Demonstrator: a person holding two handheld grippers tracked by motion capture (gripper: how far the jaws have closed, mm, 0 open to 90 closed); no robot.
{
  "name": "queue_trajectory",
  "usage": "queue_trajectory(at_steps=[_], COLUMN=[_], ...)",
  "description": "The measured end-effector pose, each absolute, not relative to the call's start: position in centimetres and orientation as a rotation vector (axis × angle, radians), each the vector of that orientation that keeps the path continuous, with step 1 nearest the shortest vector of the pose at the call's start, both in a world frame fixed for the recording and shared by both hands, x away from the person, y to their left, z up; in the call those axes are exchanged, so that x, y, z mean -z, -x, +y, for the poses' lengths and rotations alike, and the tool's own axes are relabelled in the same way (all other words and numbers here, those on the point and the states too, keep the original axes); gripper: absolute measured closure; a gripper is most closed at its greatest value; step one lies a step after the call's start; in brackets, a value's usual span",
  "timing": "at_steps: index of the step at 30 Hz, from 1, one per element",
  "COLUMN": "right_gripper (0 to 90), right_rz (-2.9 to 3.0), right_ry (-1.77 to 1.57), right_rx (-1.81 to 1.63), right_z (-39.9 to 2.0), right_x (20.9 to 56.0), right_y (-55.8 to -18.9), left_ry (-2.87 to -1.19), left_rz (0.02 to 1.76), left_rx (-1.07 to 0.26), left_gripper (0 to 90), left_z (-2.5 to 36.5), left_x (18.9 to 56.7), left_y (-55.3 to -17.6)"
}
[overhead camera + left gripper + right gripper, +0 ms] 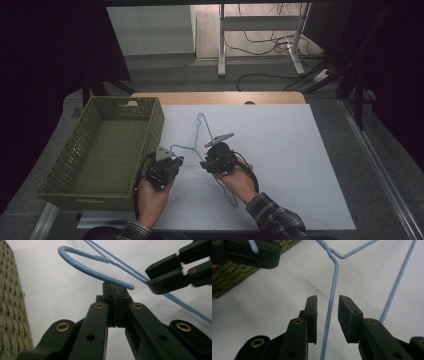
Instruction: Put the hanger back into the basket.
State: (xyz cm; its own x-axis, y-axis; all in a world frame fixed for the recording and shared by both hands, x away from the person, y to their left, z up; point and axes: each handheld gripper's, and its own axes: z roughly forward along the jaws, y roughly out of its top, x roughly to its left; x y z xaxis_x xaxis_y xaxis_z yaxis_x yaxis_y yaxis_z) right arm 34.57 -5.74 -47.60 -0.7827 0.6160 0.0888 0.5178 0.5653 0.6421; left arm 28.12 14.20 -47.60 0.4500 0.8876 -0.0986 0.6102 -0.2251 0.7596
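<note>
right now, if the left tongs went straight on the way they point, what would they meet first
Probably the blue hanger's hook, which curves across just beyond the shut left tongs. Farther on lies the white table; depth is hard to judge.

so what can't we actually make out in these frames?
- High view: where the blue wire hanger meets the left gripper is too small and hidden by the gripper body.
- Left gripper view: its shut jaws hide any wire between them.
- Right gripper view: the wire between the open right gripper is cut off by the bottom edge.

Counter point(280, 150) with a white surface and a wooden far edge. A green woven basket point(105, 150) rests at its left side. A blue wire hanger point(202, 131) lies near its middle.
</note>
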Motion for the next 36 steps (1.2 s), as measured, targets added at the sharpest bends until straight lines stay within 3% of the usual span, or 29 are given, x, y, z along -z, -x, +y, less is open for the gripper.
queue_trajectory(at_steps=[4, 11, 16, 22, 26, 33, 36], right_gripper=[71.2, 86.3, 87.3, 87.6, 87.6, 87.6, 87.5], right_rz=[2.645, 2.634, 2.6, 2.566, 2.546, 2.564, 2.579], right_ry=[-0.948, -0.998, -0.992, -1.003, -1.009, -1.045, -1.052], right_rx=[-0.984, -0.969, -1.012, -1.113, -1.179, -1.28, -1.321], right_z=[-5.5, -5.7, -6.3, -7.7, -8.7, -10.9, -11.8], right_x=[48.0, 48.4, 47.6, 45.6, 44.3, 42.5, 42.0], right_y=[-34.6, -34.8, -34.7, -34.6, -34.5, -34.2, -33.9], left_ry=[-1.94, -1.944, -1.949, -1.911, -1.896, -1.872, -1.852], left_rz=[1.236, 1.195, 1.175, 1.171, 1.163, 1.094, 0.998], left_rx=[-0.468, -0.472, -0.483, -0.463, -0.435, -0.398, -0.325], left_gripper=[89.4, 89.4, 89.1, 82.6, 72.8, 42.7, 33.0], left_z=[14.0, 13.5, 13.6, 14.2, 14.5, 14.7, 14.7], left_x=[47.4, 47.1, 46.8, 46.1, 45.7, 44.2, 43.0], left_y=[-28.2, -28.3, -28.2, -28.0, -28.0, -27.8, -27.9])
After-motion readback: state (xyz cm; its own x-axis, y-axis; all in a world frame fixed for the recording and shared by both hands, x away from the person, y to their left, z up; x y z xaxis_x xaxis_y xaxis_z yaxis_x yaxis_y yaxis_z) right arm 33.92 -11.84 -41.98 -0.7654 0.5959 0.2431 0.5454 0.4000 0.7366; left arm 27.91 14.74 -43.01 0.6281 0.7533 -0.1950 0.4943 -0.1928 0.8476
